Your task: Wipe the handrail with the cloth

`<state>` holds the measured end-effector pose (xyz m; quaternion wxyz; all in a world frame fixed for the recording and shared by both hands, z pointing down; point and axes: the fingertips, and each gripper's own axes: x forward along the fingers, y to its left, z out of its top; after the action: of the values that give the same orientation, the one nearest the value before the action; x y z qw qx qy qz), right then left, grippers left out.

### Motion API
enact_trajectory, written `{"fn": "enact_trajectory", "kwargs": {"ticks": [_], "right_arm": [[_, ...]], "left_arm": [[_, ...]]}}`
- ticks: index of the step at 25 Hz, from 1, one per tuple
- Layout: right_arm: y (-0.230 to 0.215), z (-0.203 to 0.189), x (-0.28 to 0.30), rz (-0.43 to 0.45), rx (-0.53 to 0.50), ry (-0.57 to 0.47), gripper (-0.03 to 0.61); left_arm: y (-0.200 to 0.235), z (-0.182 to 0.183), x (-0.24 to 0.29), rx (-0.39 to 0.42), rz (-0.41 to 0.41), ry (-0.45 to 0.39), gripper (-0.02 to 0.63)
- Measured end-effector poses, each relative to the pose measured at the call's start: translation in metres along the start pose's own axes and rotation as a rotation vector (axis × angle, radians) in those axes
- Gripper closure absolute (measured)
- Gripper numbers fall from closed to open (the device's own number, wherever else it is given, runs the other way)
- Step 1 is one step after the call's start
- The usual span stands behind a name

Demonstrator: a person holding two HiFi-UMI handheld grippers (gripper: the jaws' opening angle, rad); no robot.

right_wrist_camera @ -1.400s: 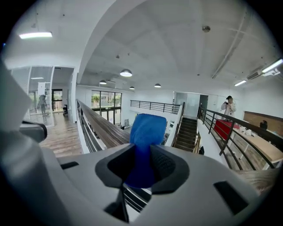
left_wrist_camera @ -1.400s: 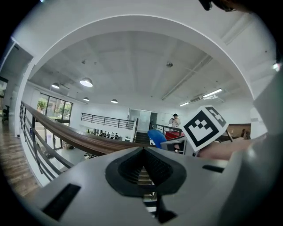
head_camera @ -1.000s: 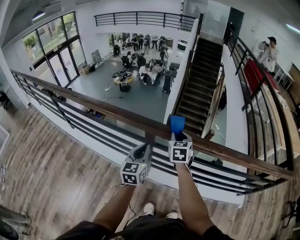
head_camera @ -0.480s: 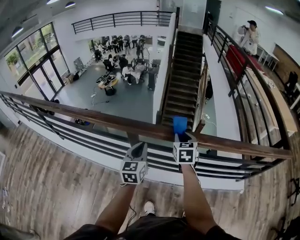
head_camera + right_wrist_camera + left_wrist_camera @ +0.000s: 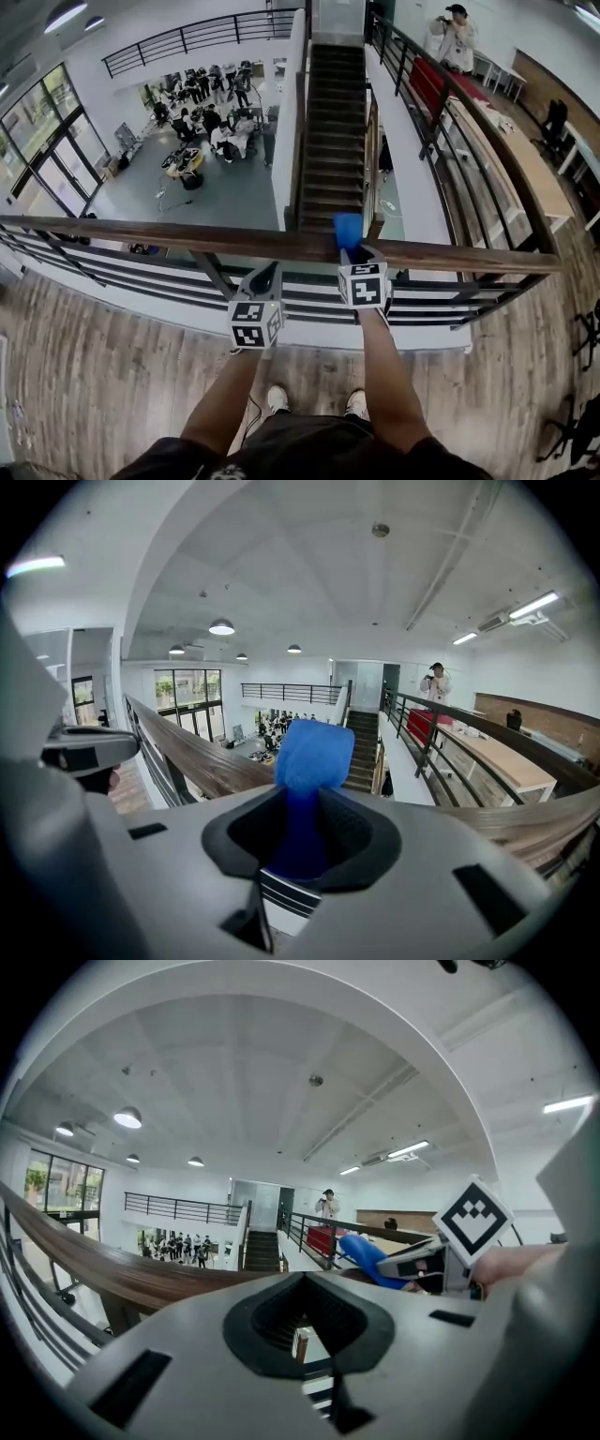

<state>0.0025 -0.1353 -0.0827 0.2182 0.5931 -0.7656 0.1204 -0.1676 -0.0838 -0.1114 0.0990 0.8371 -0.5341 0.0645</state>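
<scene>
Right tongs [image 5: 353, 255] clamp the blue cloth [image 5: 348, 229], which rests on top of the wooden handrail [image 5: 169, 234]; left tongs [image 5: 266, 272] closed, empty, just beside rail, left of cloth

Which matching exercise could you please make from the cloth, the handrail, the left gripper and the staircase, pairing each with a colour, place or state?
Things:
1. cloth
2. handrail
3. left gripper
4. staircase

Descriptions:
A. brown wood, running across the head view
B. holds nothing
C. blue, clamped in the right gripper
D. dark steps, beyond the rail

Pairs: 1-C, 2-A, 3-B, 4-D
</scene>
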Motion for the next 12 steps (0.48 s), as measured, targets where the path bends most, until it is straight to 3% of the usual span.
{"fn": "enact_trajectory", "kwargs": {"ticks": [12], "right_arm": [[-0.203, -0.064, -0.061, -0.048, 0.047, 0.0, 0.471]], "left_arm": [[-0.176, -0.019, 0.064, -0.004, -0.048, 0.011, 0.611]]}}
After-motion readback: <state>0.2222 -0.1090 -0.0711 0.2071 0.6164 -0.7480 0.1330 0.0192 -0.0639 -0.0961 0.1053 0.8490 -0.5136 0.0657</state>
